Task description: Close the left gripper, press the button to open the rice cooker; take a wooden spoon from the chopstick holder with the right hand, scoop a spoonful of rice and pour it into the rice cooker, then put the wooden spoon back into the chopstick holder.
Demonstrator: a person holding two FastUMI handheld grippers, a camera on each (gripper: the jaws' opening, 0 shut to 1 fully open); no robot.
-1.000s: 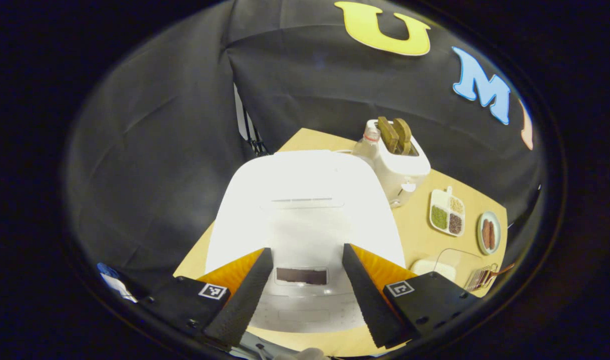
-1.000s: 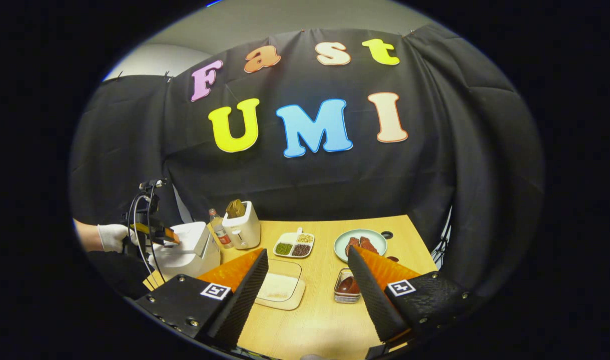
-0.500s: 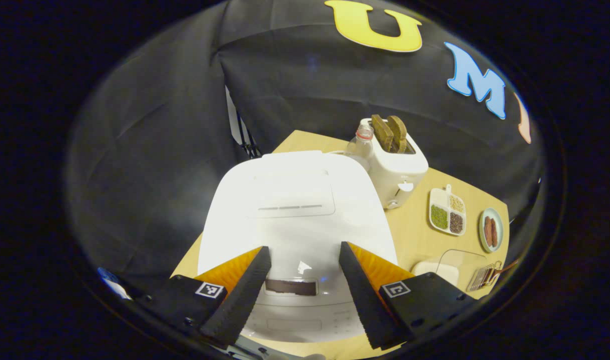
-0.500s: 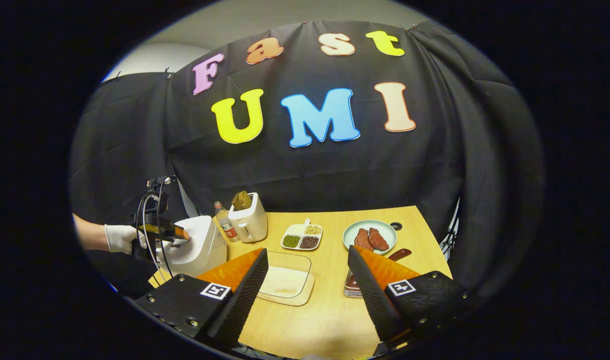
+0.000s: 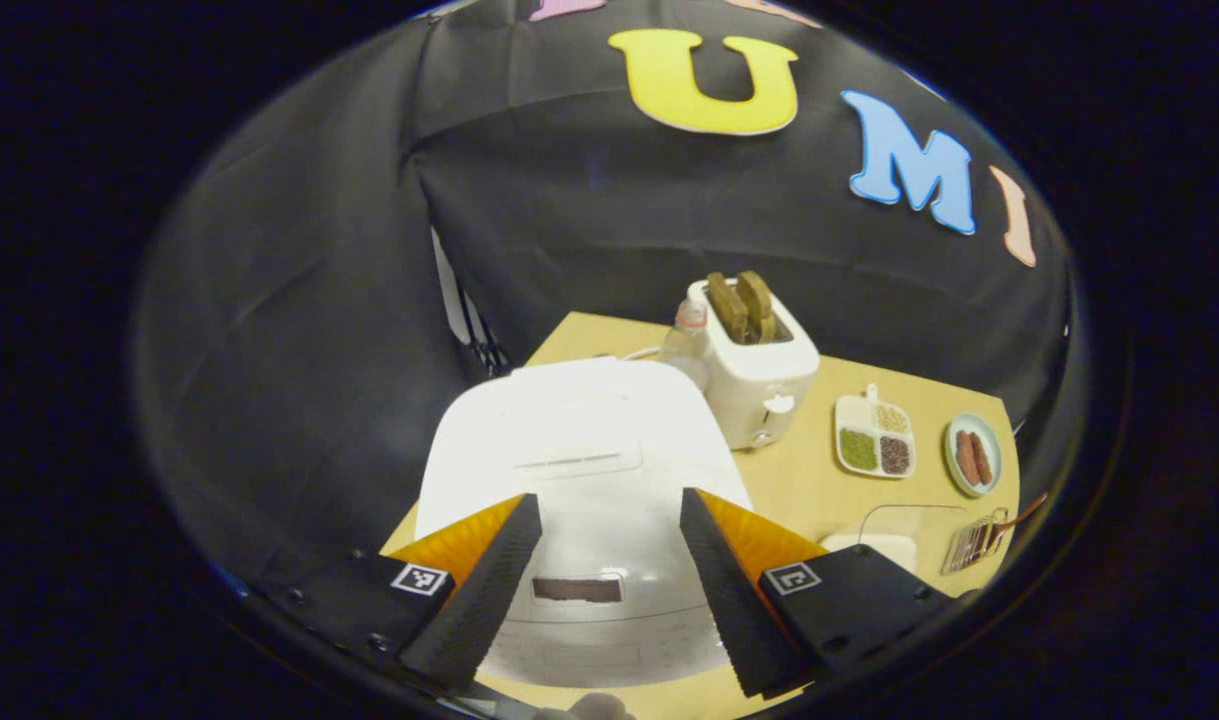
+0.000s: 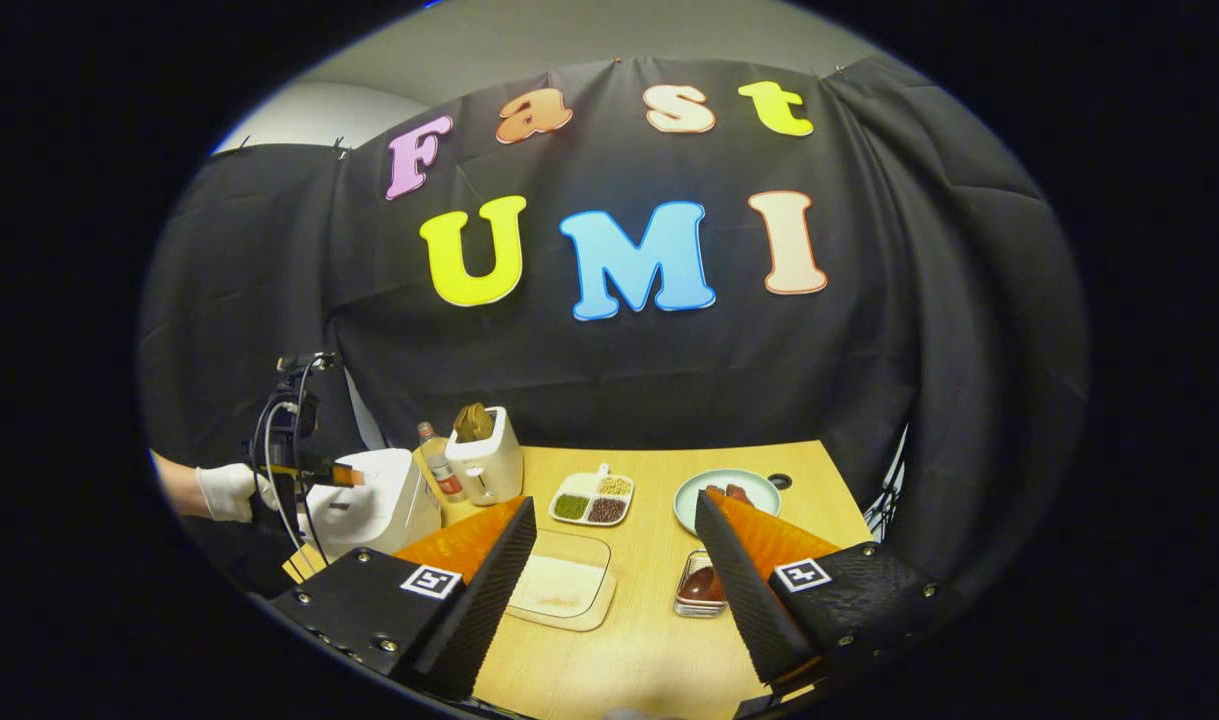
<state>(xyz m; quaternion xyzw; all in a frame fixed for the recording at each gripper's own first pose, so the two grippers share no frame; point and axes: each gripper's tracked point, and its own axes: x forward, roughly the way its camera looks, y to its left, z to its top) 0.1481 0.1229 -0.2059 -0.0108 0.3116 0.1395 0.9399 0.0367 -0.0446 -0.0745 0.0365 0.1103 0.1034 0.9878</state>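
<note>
Right, left gripper (image 5: 601,590) hangs over the cooker (image 5: 579,470), fingers spread wide and gripping nothing. Cooker's a white rounded box, lid down, sitting at the table's (image 5: 829,500) near-left corner beside the toaster (image 5: 754,375); its dark front panel (image 5: 576,589) shows between the fingers, facing this camera. Over in the right gripper view, the right gripper (image 6: 617,585) is also wide open and empty above the table, rice tray (image 6: 559,590) between its fingers. A gloved hand (image 6: 224,490) holds the left gripper (image 6: 344,476) at the cooker's (image 6: 374,505) top
</note>
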